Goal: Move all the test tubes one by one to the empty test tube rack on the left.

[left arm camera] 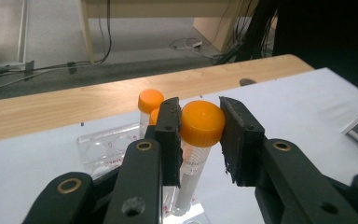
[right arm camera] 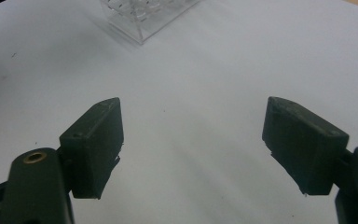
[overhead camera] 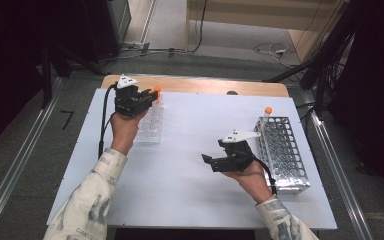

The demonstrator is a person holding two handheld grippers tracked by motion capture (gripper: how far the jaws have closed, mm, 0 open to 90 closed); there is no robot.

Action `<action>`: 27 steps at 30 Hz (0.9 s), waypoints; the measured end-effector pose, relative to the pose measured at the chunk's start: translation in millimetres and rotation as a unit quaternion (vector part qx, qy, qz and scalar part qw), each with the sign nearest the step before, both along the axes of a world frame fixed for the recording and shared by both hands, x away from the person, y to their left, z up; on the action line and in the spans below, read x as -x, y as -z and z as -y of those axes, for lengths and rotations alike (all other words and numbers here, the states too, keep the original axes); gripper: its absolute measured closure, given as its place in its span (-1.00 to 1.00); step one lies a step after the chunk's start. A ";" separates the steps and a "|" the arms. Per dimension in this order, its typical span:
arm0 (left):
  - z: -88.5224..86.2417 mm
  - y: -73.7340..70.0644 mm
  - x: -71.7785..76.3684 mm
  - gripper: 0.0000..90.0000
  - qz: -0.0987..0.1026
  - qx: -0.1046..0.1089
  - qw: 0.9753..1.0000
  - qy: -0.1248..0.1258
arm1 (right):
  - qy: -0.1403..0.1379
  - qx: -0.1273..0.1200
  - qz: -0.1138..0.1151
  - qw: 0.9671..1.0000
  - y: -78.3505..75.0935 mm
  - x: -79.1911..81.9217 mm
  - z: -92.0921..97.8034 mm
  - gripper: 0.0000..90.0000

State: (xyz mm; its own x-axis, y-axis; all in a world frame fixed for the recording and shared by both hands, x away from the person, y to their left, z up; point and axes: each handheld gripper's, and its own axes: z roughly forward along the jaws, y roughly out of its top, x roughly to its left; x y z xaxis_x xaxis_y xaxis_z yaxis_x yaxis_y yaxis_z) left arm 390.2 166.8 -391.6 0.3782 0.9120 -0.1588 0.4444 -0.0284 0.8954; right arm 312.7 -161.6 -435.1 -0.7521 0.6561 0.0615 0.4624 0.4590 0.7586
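A clear plastic rack (overhead camera: 150,125) stands at the table's left rear and holds orange-capped tubes. My left gripper (overhead camera: 153,96) is at its far end. In the left gripper view, the jaws of the left gripper (left arm camera: 199,105) press on both sides of the orange cap of one tube (left arm camera: 202,123), which stands upright with its foot in the clear rack (left arm camera: 102,151). Two more orange caps (left arm camera: 150,100) show just behind the left jaw. My right gripper (overhead camera: 210,161) hovers open over the white table (overhead camera: 180,195), nothing between its fingers (right arm camera: 98,135).
A metal mesh rack (overhead camera: 285,155) lies at the right edge, with one orange-capped tube (overhead camera: 267,112) in its far corner. A wooden strip (overhead camera: 200,85) runs along the table's back. Cables lie on the floor beyond. A corner of the clear rack (right arm camera: 144,18) shows ahead of the right gripper.
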 end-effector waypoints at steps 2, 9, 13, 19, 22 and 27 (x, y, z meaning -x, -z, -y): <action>1.4 5.8 0.7 0.56 -0.006 -0.010 1.000 -0.004 | 0.000 0.001 -0.001 1.000 -0.2 0.5 -0.1 -0.58; 6.3 23.6 1.6 0.56 -0.022 -0.033 0.999 -0.003 | -0.001 0.000 0.001 1.000 -0.8 1.0 -0.1 -0.58; 10.0 26.1 2.4 0.56 -0.022 -0.048 0.999 -0.002 | 0.000 0.000 0.000 1.000 -0.4 0.6 -0.2 -0.58; 9.6 25.8 3.5 0.52 -0.021 -0.047 0.999 -0.002 | 0.000 0.001 0.001 1.000 -0.5 0.6 0.1 -0.58; 9.3 24.1 5.1 0.48 -0.021 -0.043 0.999 0.002 | -0.001 -0.001 0.003 1.000 -0.8 0.6 0.2 -0.58; 9.4 20.6 8.9 0.23 -0.019 -0.038 0.999 0.004 | 0.002 -0.002 0.003 1.000 -1.5 1.3 0.2 -0.57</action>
State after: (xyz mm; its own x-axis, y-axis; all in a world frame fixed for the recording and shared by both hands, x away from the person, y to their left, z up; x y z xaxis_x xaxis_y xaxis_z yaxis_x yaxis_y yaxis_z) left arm 381.2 157.4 -412.3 0.3800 0.9191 -0.1044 0.4784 -0.0986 0.8726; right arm 311.5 -161.8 -433.7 -0.7497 0.6590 0.0603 0.4604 0.4540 0.7628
